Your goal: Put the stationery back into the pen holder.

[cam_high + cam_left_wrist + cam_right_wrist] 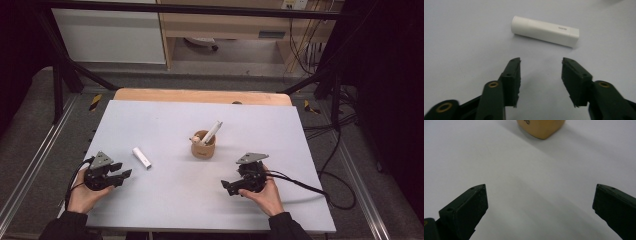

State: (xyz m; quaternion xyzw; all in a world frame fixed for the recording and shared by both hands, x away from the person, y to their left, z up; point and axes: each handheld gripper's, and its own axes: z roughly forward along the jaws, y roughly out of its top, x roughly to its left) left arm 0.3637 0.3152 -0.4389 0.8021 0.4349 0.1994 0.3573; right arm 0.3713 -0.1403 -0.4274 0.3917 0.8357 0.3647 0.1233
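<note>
High view: the white tube (141, 158) lies flat on the grey table top (165, 200), left of centre, its long axis running diagonally. The left gripper (123, 170) rests low on the table just beside the tube's near end, jaws parted, not touching it. The wooden cup (203, 146) stands upright near the table's middle with a white pen-like stick (212, 132) leaning out of it to the right. The right gripper (226, 187) sits toward the near right, well apart from the cup, with bare surface between them. Wide bare margins run along the left, right and far edges; a wooden strip (200, 95) shows past the far edge.

Left gripper view: both black jaws stand apart with nothing between them. The white tube (545, 31) lies crosswise just beyond the fingertips (515, 67), a strip of bare table separating them. Small dark print sits near its squared right end.

Right gripper view: jaws spread wide, only bare table in the gap. The wooden cup's base (540, 127) is at the top edge, well ahead.
</note>
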